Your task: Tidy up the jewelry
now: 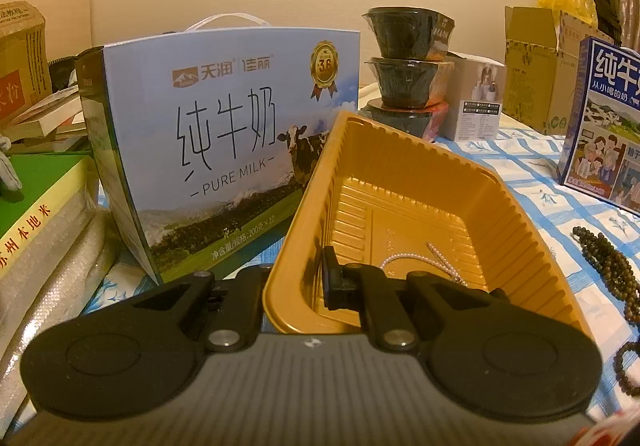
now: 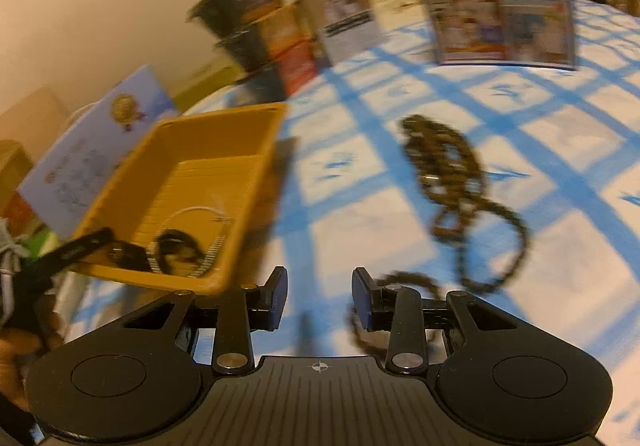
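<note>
My left gripper (image 1: 316,286) is shut on the near wall of a yellow plastic tray (image 1: 400,165), which sits tilted. A thin pearl strand (image 1: 436,260) lies on the tray's floor. In the right wrist view the tray (image 2: 200,133) is at the left, with the pearl strand (image 2: 192,211) and a dark bracelet (image 2: 176,246) inside and the left gripper (image 2: 120,254) on its near edge. My right gripper (image 2: 320,298) is open and empty over the blue checked cloth. A dark bead necklace (image 2: 452,173) lies ahead of it, and a bead bracelet (image 2: 408,280) lies by its right finger.
A large milk carton (image 1: 224,141) stands behind the tray on the left. Stacked black bowls (image 1: 404,73), a small white box (image 1: 476,101), a cardboard box (image 1: 536,65) and a blue carton (image 1: 604,125) line the back. Books (image 1: 40,213) are piled at the left.
</note>
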A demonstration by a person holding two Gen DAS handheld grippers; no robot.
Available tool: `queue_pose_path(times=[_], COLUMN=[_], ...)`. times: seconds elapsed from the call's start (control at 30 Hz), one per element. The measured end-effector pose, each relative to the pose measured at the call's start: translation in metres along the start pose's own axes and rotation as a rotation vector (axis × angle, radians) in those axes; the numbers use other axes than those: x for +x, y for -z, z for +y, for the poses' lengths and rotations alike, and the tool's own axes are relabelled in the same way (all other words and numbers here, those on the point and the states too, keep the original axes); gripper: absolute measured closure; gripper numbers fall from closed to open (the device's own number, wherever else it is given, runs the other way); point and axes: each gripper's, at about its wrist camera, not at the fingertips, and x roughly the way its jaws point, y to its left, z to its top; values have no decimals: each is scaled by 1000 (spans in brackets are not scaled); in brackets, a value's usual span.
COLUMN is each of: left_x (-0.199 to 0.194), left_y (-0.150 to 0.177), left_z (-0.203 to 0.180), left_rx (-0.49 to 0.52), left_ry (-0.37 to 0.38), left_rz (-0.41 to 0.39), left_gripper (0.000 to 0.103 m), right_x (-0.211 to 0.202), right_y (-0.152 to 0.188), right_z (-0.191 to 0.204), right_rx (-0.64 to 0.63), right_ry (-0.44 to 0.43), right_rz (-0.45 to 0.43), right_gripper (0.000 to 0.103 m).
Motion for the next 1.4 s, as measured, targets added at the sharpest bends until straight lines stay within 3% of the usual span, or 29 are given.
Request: queue_pose_path(times=[0.37, 1.0, 1.4], left_x=[-1, -1, -1], left_y=[0, 0, 0], left_z=[-2, -1, -2], left_rx=[10, 19, 23], left_ry=[-5, -5, -4], left_rz=[3, 1, 1], left_gripper=[93, 93, 93], right_x=[-17, -6, 39], right_y=[12, -4, -35], right_z=[-36, -58, -30], right_rx=[22, 33, -193], right_ry=[137, 179, 191], right_rz=[-25, -41, -80], right_gripper=[67, 67, 67])
